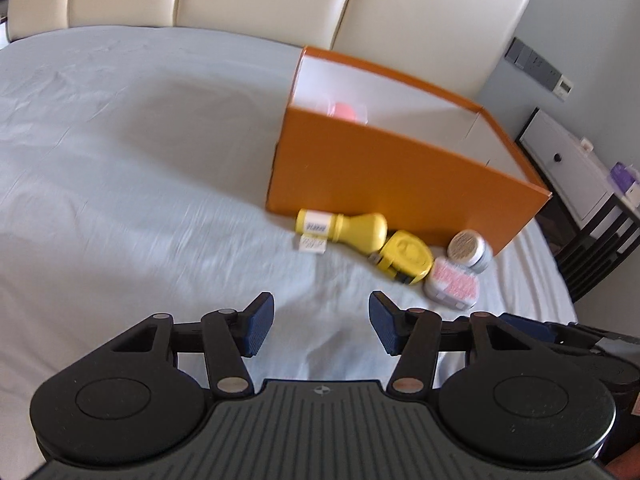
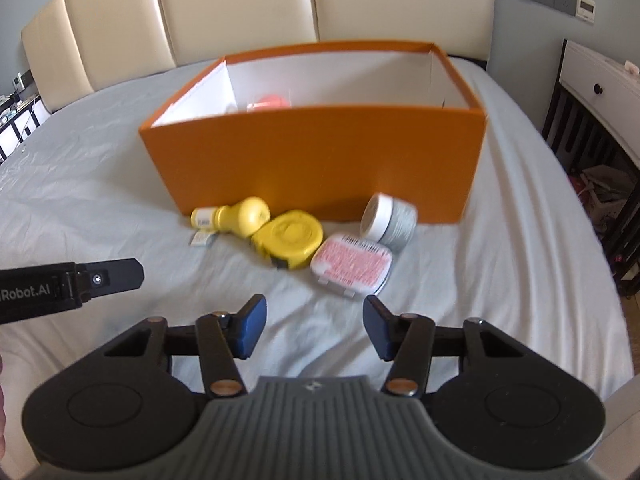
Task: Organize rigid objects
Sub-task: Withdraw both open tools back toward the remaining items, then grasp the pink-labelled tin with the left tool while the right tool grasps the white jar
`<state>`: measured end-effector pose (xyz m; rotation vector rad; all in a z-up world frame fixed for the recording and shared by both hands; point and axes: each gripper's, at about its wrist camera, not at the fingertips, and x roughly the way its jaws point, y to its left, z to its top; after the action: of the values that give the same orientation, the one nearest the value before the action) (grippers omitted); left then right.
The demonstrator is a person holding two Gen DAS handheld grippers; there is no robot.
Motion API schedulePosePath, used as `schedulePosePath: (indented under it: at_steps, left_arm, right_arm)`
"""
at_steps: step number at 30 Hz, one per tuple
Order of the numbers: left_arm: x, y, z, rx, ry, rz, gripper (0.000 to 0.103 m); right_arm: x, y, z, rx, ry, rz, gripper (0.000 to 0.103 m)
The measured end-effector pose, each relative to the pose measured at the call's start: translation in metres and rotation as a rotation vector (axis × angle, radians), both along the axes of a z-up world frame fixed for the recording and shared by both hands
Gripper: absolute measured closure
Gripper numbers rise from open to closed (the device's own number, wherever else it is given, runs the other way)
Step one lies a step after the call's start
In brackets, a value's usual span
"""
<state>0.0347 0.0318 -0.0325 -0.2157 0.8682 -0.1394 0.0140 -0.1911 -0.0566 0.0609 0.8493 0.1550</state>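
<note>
An orange box (image 2: 320,160) with white inside stands on the bed; a pink object (image 2: 266,103) lies in it. In front of the box lie a yellow bottle (image 2: 236,216), a yellow tape measure (image 2: 290,238), a pink-and-white flat tin (image 2: 352,266) and a round grey jar (image 2: 388,216) on its side. The same items show in the left wrist view: box (image 1: 380,168), bottle (image 1: 344,228), tape measure (image 1: 406,256), tin (image 1: 454,282), jar (image 1: 468,248). My left gripper (image 1: 322,326) is open and empty, short of the bottle. My right gripper (image 2: 316,326) is open and empty, just short of the tin.
The bed has a wrinkled pale grey sheet (image 2: 100,200) and a cream padded headboard (image 2: 240,8). A white nightstand (image 2: 600,84) and a dark chair (image 2: 588,152) stand at the right. The left gripper's finger (image 2: 108,276) shows at the left of the right wrist view.
</note>
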Motion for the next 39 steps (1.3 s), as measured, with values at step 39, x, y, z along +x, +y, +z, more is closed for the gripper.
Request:
schedulePosePath:
  at_steps: [39]
  left_arm:
    - [0.073,-0.066,-0.024,-0.026,0.059,-0.187,0.042]
  right_arm:
    - [0.073,-0.042,-0.023,0.071,0.125,-0.034,0.04]
